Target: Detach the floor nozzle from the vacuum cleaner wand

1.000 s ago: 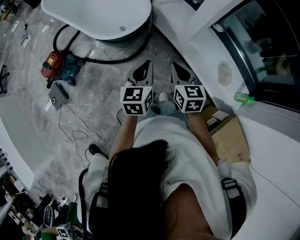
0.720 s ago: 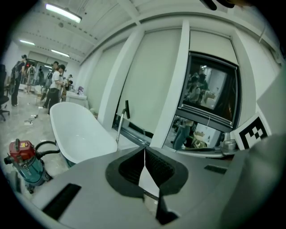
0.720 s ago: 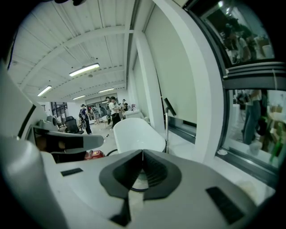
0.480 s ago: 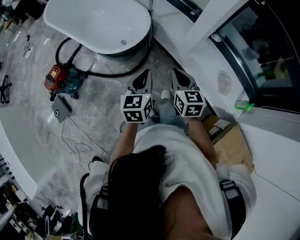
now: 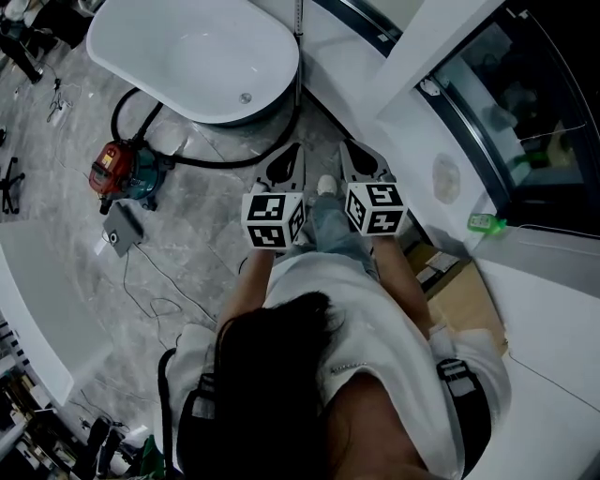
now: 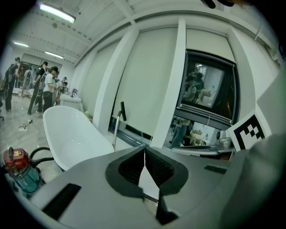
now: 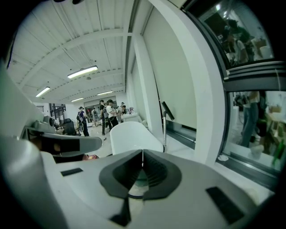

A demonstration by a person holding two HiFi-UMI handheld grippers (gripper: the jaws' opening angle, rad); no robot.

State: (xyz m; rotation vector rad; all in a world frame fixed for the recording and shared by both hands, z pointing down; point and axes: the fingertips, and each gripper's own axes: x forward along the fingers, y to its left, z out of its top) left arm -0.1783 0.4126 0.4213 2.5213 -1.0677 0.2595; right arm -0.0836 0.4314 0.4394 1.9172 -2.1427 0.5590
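A red and teal vacuum cleaner point(image 5: 122, 172) stands on the grey floor left of the bathtub. Its black hose point(image 5: 220, 161) curves round the tub's near end up to a thin metal wand point(image 5: 298, 21) that stands upright at the tub's right end. The same wand point(image 6: 116, 126) point(image 7: 164, 123) with its black handle shows ahead of both grippers. I cannot make out the floor nozzle. My left gripper point(image 5: 291, 156) point(image 6: 144, 150) and right gripper point(image 5: 362, 155) point(image 7: 142, 153) are held side by side at waist height, both shut and empty, well short of the wand.
A white bathtub point(image 5: 274, 92) fills the space ahead. A grey box point(image 5: 120, 228) with a trailing cable lies on the floor at left. A cardboard box point(image 5: 464, 291) and a green bottle point(image 5: 486, 223) sit by the window ledge at right. People point(image 6: 44, 85) stand far off.
Both grippers have drifted forward toward the bathtub with the person, and more of the tub has come into view. Their jaws stay shut.
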